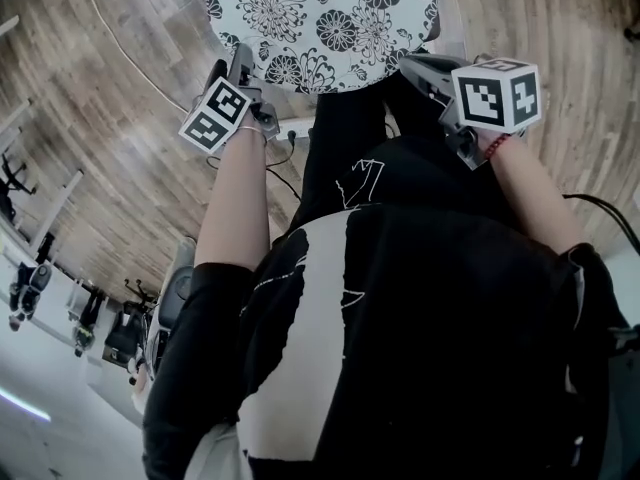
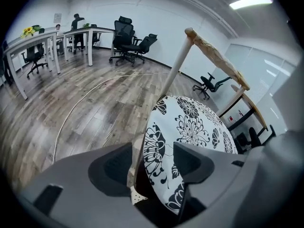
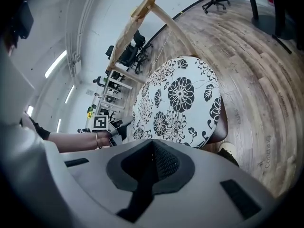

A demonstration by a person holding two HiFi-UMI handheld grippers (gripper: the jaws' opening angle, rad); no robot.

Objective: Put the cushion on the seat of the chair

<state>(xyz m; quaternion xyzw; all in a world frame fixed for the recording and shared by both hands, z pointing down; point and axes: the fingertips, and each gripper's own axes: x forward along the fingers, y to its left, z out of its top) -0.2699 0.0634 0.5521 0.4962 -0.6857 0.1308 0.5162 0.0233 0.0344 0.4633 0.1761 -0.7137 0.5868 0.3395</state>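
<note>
Left fingers (image 2: 192, 161): spread wide and released. The cushion (image 2: 194, 122) has its near rim in the gap between them, and neither pad presses on it.
Right fingers (image 3: 161, 163): clenched together on nothing, just beside the cushion's rim at about five o'clock from where the person stands.
Cushion's place: dead ahead at twelve o'clock, lying flat on the round seat (image 3: 224, 127) of the chair (image 2: 216, 56). The wooden back rail rises beyond its far side.
Seat edge: a dark brown sliver peeks out under the cushion at roughly four o'clock in the right gripper view, so it may sit a touch off centre.
Step in hand: looks like letting go and backing away, with the placing nearly done.
Doing it well: keep the left fingers wide and draw them straight back toward six o'clock along the rim's own plane, so no pad catches the fabric and drags it off.
Nudge: if the sliver bothers you, the closed right fingers could push the rim gently toward ten o'clock.
Cushion's look: round, thin and white, with bold black flowers and leaves. It seems soft-edged and likely light enough to slide easily.
</note>
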